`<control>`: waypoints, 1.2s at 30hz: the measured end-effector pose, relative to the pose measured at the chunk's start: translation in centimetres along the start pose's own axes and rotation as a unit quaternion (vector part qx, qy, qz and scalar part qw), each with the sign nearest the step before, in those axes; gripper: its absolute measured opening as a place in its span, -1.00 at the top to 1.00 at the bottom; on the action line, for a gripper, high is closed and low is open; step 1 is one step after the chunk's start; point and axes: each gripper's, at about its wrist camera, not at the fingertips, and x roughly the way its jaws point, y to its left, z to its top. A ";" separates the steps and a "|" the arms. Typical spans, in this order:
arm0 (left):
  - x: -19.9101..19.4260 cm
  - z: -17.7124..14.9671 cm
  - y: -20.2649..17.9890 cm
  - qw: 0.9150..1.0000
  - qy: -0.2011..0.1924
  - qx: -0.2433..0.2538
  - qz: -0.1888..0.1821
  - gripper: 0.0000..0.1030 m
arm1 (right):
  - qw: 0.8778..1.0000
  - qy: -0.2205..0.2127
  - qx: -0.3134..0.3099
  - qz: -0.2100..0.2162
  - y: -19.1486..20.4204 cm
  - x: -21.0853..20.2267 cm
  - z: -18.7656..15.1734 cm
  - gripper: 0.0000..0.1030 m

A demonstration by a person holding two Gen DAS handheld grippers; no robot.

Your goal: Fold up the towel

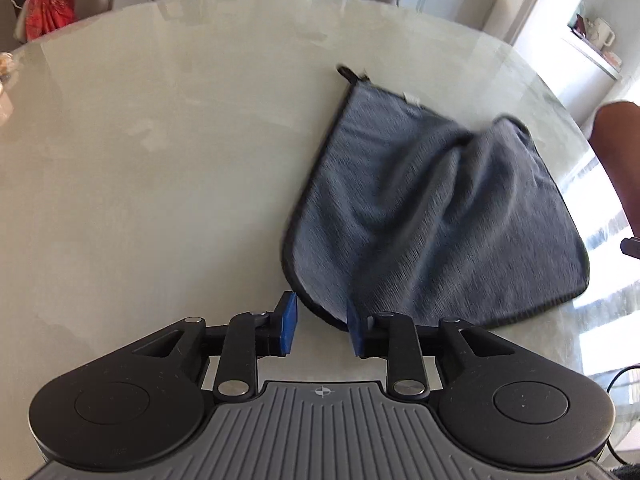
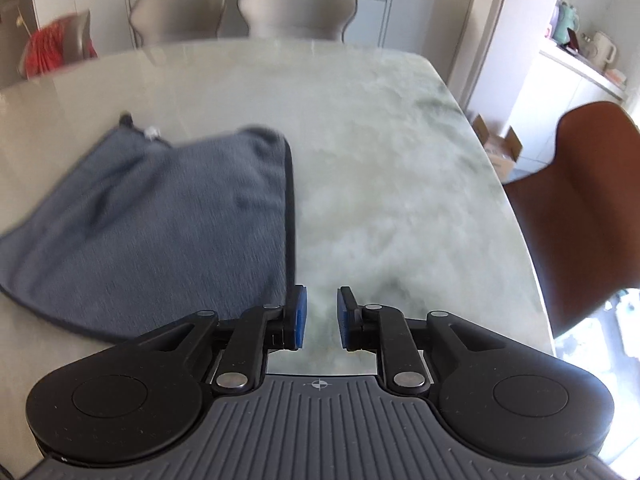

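A grey-blue towel (image 1: 432, 216) with dark edging lies rumpled on the pale table (image 1: 160, 160), a hanging loop at its far corner. My left gripper (image 1: 322, 326) is open, just at the towel's near left corner, holding nothing. In the right wrist view the towel (image 2: 160, 220) lies to the left on the table (image 2: 400, 180). My right gripper (image 2: 320, 317) is open and empty, its left finger beside the towel's right edge.
Grey chairs (image 2: 296, 4) stand at the table's far side, one with a red cloth (image 1: 52, 4). A brown chair (image 2: 580, 208) stands at the right edge. A cardboard box (image 2: 500, 152) sits on the floor beyond. A shelf with a mug (image 2: 602, 50) is far right.
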 end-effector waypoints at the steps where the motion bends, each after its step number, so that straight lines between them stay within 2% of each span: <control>1: -0.2 0.9 0.1 1.000 -0.012 0.006 0.002 0.12 | 1.000 -0.013 -0.003 0.010 0.1 0.5 1.2 0.48; 5: 0.4 5.9 -1.1 0.997 -0.070 0.038 0.006 0.01 | 0.998 -0.039 -0.021 0.038 1.0 2.5 4.9 0.44; 9: 3.5 10.8 -3.3 0.992 -0.103 0.075 0.005 -0.07 | 0.996 -0.048 -0.010 0.078 1.5 5.6 8.7 0.41; 15: 9.4 15.6 -4.5 0.993 -0.075 0.087 -0.008 -0.07 | 0.995 -0.022 -0.010 0.098 2.0 10.8 11.5 0.35; 18: 11.6 16.7 -4.4 0.995 -0.053 0.085 -0.007 -0.07 | 0.995 -0.009 -0.010 0.095 2.0 12.8 12.0 0.30; 24: 13.6 17.4 -4.7 0.995 -0.038 0.097 -0.004 -0.15 | 0.996 0.007 -0.010 0.091 1.7 15.2 12.2 0.17; 27: 14.3 17.6 -5.0 0.993 -0.037 0.111 0.003 -0.18 | 0.996 0.014 -0.010 0.092 1.6 15.8 12.2 0.11; 29: 14.3 17.5 -5.0 0.993 -0.033 0.115 -0.001 -0.26 | 0.995 0.019 -0.009 0.094 1.6 16.1 12.1 0.10; 36: 15.5 17.8 -5.8 0.992 -0.016 0.125 -0.015 -0.28 | 0.994 0.026 -0.009 0.103 1.5 16.8 11.8 0.06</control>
